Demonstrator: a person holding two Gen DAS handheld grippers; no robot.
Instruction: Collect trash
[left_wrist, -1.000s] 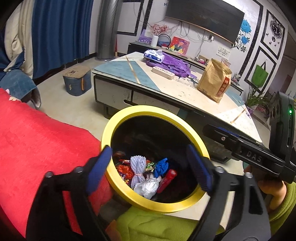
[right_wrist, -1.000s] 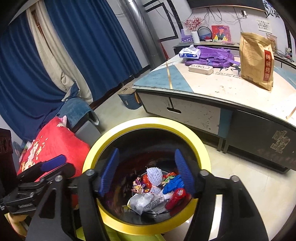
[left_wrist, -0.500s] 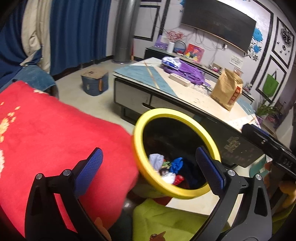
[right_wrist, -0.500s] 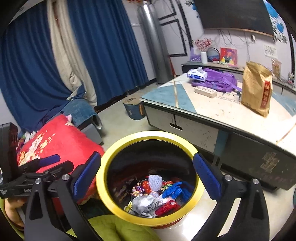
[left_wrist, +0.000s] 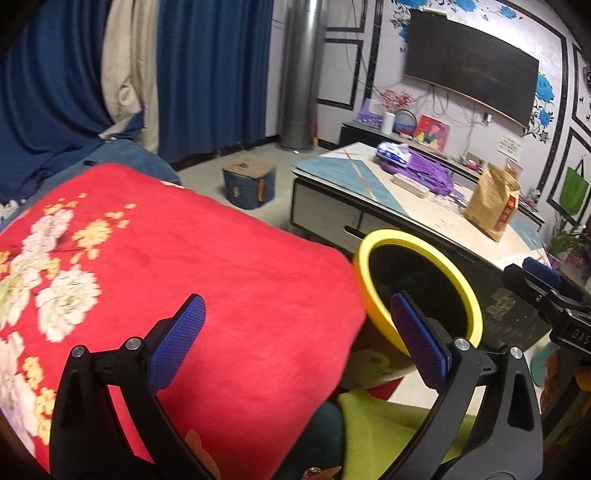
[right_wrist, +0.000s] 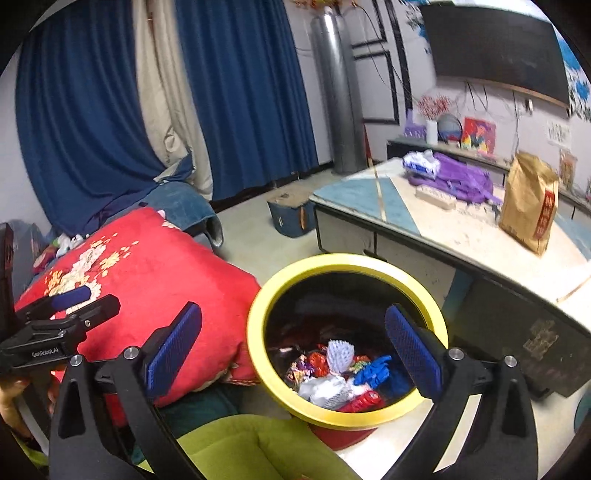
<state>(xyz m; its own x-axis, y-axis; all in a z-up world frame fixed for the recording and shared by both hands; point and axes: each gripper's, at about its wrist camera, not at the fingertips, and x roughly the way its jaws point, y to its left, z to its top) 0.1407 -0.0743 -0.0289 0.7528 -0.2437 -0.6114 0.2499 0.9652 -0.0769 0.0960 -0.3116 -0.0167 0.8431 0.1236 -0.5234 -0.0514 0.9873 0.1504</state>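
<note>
Both grippers empty, fingers spread wide. Left gripper (left_wrist: 295, 332) over the red flowered cushion (left_wrist: 166, 266). Right gripper (right_wrist: 293, 345) above the yellow-rimmed bin (right_wrist: 258, 314) — on the floor between cushion and low table (right_wrist: 461, 229). Wrappers (right_wrist: 340, 373) piled inside the bin.

Blue curtains (right_wrist: 243, 92), wall-mounted television (left_wrist: 469, 66), low table (right_wrist: 443, 225).
</note>
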